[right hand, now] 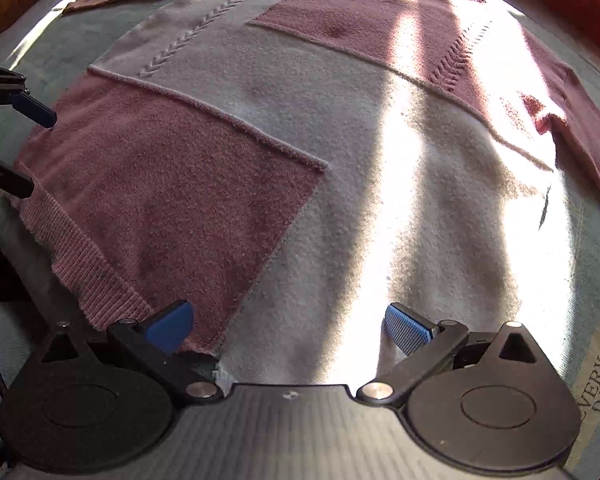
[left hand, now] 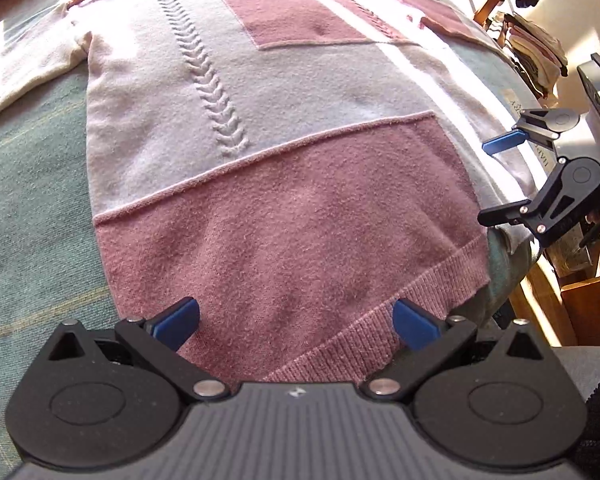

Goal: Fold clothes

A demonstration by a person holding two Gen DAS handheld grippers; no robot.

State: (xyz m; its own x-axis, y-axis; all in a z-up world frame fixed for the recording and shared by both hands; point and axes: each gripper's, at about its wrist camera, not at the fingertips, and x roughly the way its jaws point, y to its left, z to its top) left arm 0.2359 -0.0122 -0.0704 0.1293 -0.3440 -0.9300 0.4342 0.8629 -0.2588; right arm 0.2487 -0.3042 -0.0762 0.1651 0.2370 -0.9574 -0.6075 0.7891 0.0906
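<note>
Sweater (left hand: 260,128) in pale cream and dusty-pink patches lies spread flat, front up, across a green plaid bedcover (left hand: 32,208), filling most of both wrist views. Its ribbed pink hem (left hand: 384,320) runs along the near edge, closest to you, and a raised braid stitch (left hand: 212,80) climbs the cream panel toward the neckline. One sleeve (left hand: 24,76) stretches out to the left over the cover. Bands of sunlight cross the knit in the right wrist view.

Your left gripper (left hand: 296,326) hovers just above the pink hem corner, its blue pads (left hand: 180,322) spread wide apart with nothing between them. Your right gripper (right hand: 288,330) sits over the hem where pink meets cream, pads (right hand: 406,330) likewise wide apart and empty. A pile of folded clothes (left hand: 536,52) sits beyond the bed, and a printed label (right hand: 598,388) reading "EVERY DAY" shows on the cover.
</note>
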